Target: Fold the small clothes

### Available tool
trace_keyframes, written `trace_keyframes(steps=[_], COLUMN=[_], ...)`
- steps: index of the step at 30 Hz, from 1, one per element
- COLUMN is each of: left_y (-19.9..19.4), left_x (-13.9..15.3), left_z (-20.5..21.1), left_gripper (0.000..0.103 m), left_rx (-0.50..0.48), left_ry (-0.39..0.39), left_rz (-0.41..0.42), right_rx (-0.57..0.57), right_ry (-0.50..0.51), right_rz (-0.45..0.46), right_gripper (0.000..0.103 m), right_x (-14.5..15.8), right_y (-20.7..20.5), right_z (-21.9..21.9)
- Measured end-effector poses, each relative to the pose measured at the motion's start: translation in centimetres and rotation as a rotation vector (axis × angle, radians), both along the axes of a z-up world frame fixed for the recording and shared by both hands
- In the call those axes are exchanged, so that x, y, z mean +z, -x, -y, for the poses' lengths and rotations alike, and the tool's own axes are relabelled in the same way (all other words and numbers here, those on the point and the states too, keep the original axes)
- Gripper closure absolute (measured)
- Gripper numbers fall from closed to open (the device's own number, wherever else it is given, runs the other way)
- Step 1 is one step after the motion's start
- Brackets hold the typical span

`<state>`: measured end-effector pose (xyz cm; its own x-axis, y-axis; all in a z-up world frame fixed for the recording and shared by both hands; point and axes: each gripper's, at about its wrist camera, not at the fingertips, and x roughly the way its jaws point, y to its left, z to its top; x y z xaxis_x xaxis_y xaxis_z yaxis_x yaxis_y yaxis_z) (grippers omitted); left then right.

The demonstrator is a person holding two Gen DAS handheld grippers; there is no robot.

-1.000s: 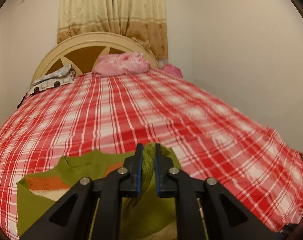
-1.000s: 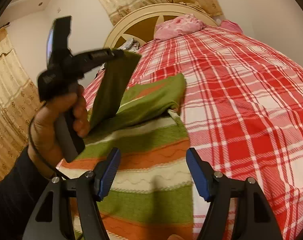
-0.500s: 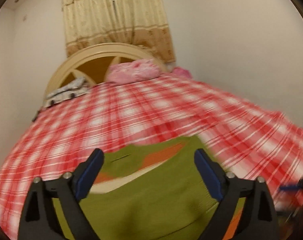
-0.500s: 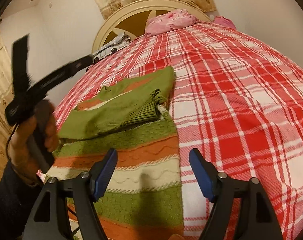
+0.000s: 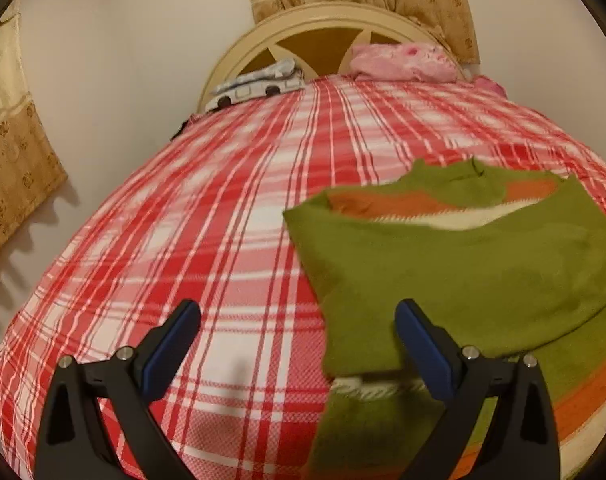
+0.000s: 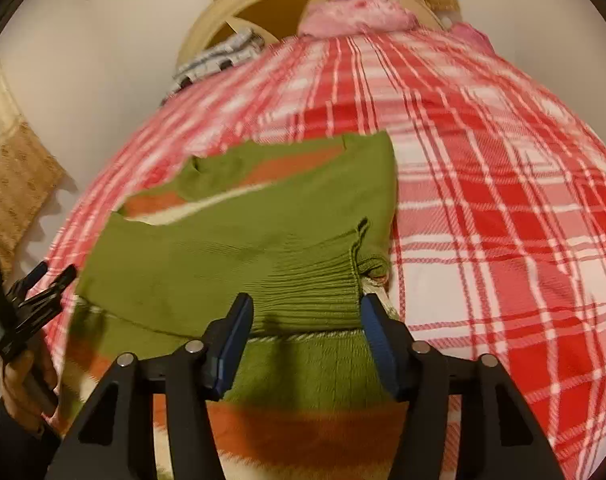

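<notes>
A small green sweater (image 6: 239, 248) with orange and cream stripes lies flat on the red plaid bed (image 6: 503, 208). One green sleeve is folded across its chest, its ribbed cuff (image 6: 355, 256) near the sweater's right edge. My right gripper (image 6: 305, 344) is open and empty, just above the cuff and the striped body. My left gripper (image 5: 299, 344) is open and empty at the sweater's (image 5: 463, 264) left edge, over the bedsheet (image 5: 183, 220). It also shows in the right wrist view (image 6: 27, 304), held by a hand at the left.
A cream headboard (image 5: 327, 28) stands at the far end with a pink pillow (image 5: 399, 62) and a folded patterned cloth (image 5: 255, 86). Curtains (image 5: 11, 152) hang at the left and behind the headboard. The bed's left edge drops off near the wall.
My left gripper let go of the sleeve, which now lies across the chest, opened and moved left off the sweater. My right gripper moved forward toward the cuff.
</notes>
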<state>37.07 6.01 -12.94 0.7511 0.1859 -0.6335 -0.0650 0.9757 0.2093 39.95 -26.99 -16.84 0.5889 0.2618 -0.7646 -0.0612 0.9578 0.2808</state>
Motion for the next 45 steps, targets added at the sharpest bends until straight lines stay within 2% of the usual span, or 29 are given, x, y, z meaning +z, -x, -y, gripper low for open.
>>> trace_keyframes(steps=[2,5,12,15,21,25,27,28,30,31,32,35,37,39,42,45], left_y=[-0.3,-0.3,-0.3,-0.3,-0.3,-0.1,0.2,0.3,0.2,0.1,0.1,-0.1,-0.3,-0.5,-0.8,-0.9], left_x=[-0.7,-1.3,-2.0,-2.2,-2.4,-2.0,-1.7,-1.6,-1.4,-1.3,-1.2,-1.1,-1.2,-1.3,-1.7,-1.9], left_z=[0.3,0.4,-0.6,-0.6,-0.7,-0.8,-0.9,-0.9,-0.8,-0.9,-0.9,-0.9,-0.9,-1.0,-1.1,-1.1], left_gripper=[0.003,0.003,0.003,0.003,0.003,0.003,0.003,0.003,0.003,0.003,0.003,0.003,0.003,0.003,0.003,0.003], left_rx=[-0.001,-0.007,-0.010,-0.003,-0.006,-0.014,-0.020,-0.022,-0.028,-0.027,-0.028,-0.026,-0.026,-0.024,-0.023,-0.022], left_ry=[0.000,0.017,0.045,0.039,0.048,0.061,0.067,0.069,0.067,0.066,0.069,0.069,0.065,0.063,0.071,0.078], left_rz=[-0.022,-0.028,-0.050,-0.060,-0.060,-0.055,-0.044,-0.044,-0.046,-0.045,-0.043,-0.042,-0.045,-0.049,-0.064,-0.069], right_rx=[-0.009,-0.002,-0.006,-0.022,-0.034,-0.019,-0.006,-0.004,-0.005,-0.001,-0.001,-0.009,0.002,0.027,0.132,0.147], right_ry=[0.002,0.010,0.069,0.071,0.067,0.089,0.084,0.103,0.139,0.146,0.144,0.149,0.186,0.169,0.101,0.108], right_rz=[-0.013,0.005,0.091,0.078,-0.009,-0.003,-0.010,-0.005,0.012,0.026,0.037,0.082,0.107,0.116,0.084,0.009], right_gripper=[0.096,0.099,0.100,0.100,0.100,0.099,0.097,0.092,0.066,0.041,0.035,0.035,0.035,0.035,0.035,0.035], right_x=[-0.6,-0.5,2.2,1.8,-1.7,-1.4,-0.9,-0.6,0.0,0.5,0.8,2.1,2.6,2.9,1.9,-0.3], right_y=[-0.6,-0.4,0.5,0.0,-0.5,0.2,0.3,0.4,0.5,0.5,0.4,-0.3,-1.0,-1.6,-2.9,-4.3], right_z=[-0.2,-0.5,-0.5,-0.1,0.7,0.4,0.3,0.2,-0.2,-0.3,-0.4,-1.1,-2.2,-3.1,-5.3,-6.0])
